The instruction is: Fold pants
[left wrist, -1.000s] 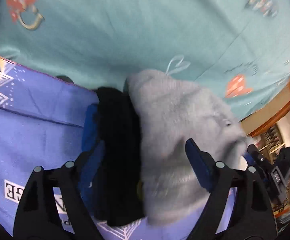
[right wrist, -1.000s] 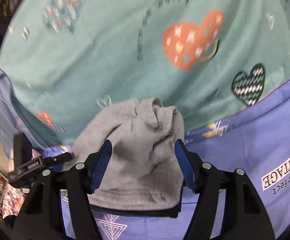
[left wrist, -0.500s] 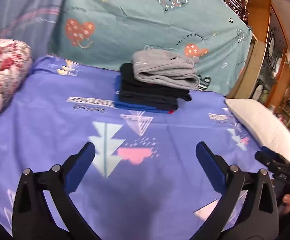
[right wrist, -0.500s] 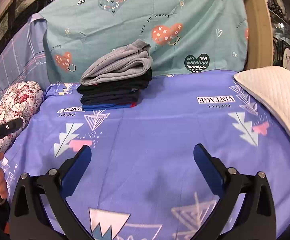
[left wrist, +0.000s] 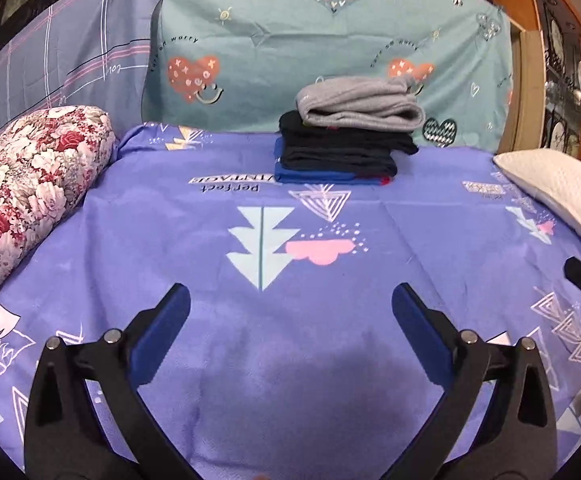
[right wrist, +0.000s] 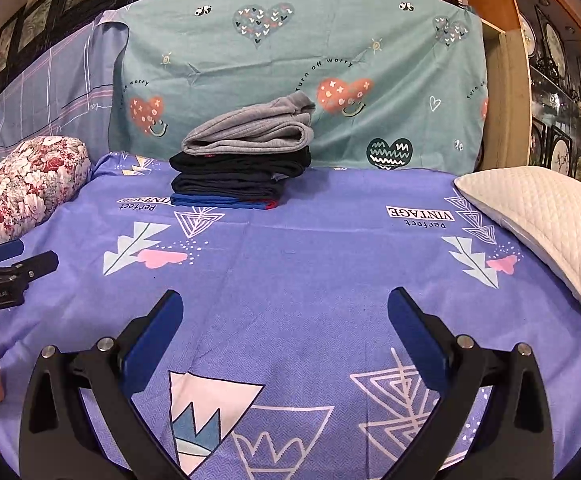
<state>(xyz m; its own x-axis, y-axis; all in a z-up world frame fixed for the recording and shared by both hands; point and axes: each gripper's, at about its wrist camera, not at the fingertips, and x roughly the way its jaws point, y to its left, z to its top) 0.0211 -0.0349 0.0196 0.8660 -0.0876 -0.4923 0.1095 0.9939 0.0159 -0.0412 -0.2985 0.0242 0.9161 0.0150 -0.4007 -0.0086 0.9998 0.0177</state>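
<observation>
We see our left gripper and right gripper spread wide, empty; lower pants in the centre-frame stack are mostly covered.

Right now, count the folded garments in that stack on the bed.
4, stacked at the bed's far edge: grey pants on top, a black pair below, a dark one under that, blue at the bottom. Thinner layers may be hidden.

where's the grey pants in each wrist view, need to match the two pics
Left wrist: grey pants sit right of centre in the upper part of the frame, on top of the folded stack.
Right wrist: grey pants sit left of centre, upper part of the frame, topping the same stack.
Shared landmark: the dark zigzag heart on the teal sheet, just right of the stack in both.
</observation>
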